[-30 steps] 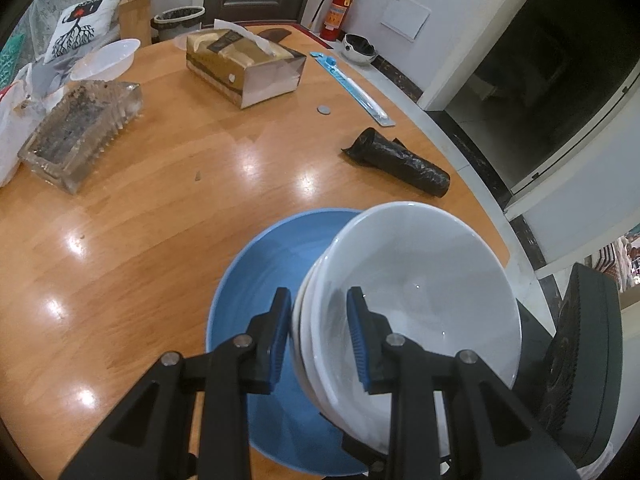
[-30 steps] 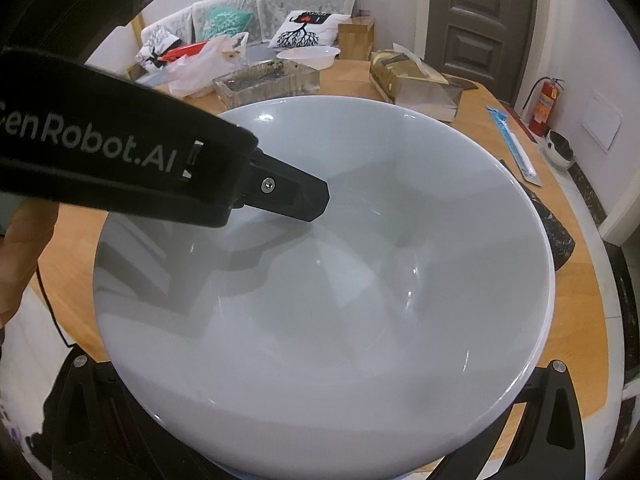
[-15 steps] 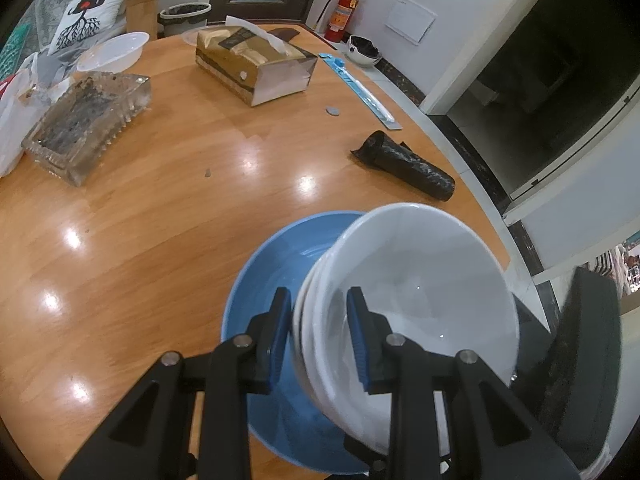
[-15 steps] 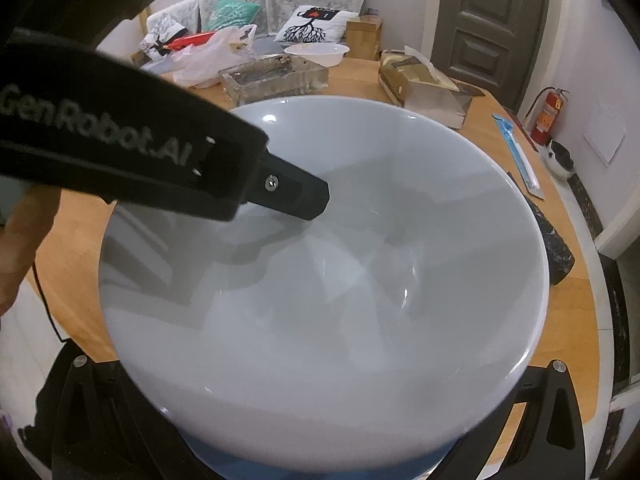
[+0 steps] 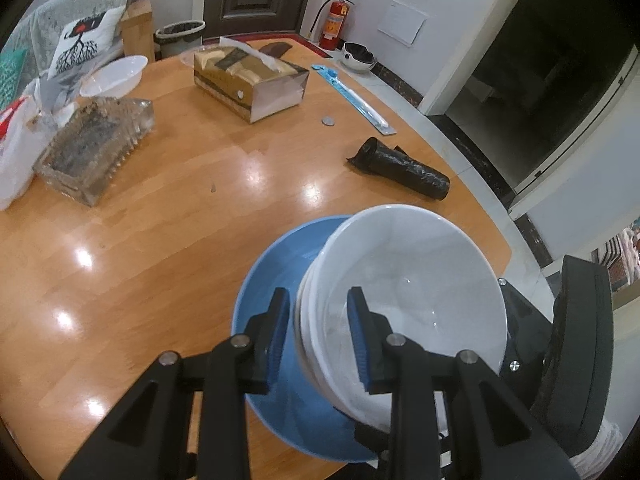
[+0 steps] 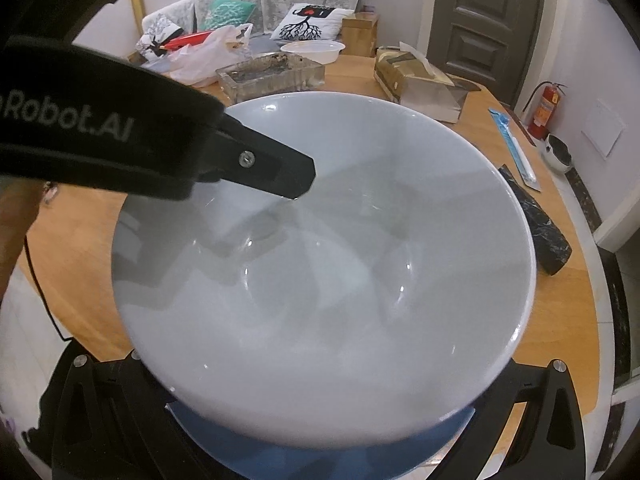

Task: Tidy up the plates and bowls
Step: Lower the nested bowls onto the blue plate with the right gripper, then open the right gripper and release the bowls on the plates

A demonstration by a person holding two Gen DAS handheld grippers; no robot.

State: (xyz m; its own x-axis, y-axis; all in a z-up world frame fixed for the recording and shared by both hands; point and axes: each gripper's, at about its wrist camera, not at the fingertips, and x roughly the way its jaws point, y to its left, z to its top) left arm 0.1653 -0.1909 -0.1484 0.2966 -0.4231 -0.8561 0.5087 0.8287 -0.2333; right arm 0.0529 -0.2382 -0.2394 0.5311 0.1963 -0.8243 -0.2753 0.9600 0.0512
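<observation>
The left gripper [image 5: 318,334] has its jaws clenched on the near wall of a stack of glossy white ceramic bowls [image 5: 408,280], one blue-padded finger inside the top bowl and one outside. The stack is tilted and sits on a smooth blue plate [image 5: 276,264] on the round, polished wooden worktop [image 5: 160,216]. In the right wrist view the top bowl [image 6: 328,264] fills the frame, deep and round, with the plate's blue rim [image 6: 320,456] showing beneath it; the right gripper's finger bases flank the bowl, but whether its jaws grip anything cannot be told. Compared with a second ago, the plate and bowls sit farther from the left camera, and more of the worktop's far side shows. White lettering reading "Robot.AI" marks the left gripper's black body [image 6: 100,136]. Farther off lie a crinkled black bag roll [image 5: 400,168], a gold tissue box [image 5: 248,76] and a ribbed glass ashtray [image 5: 92,148].
</observation>
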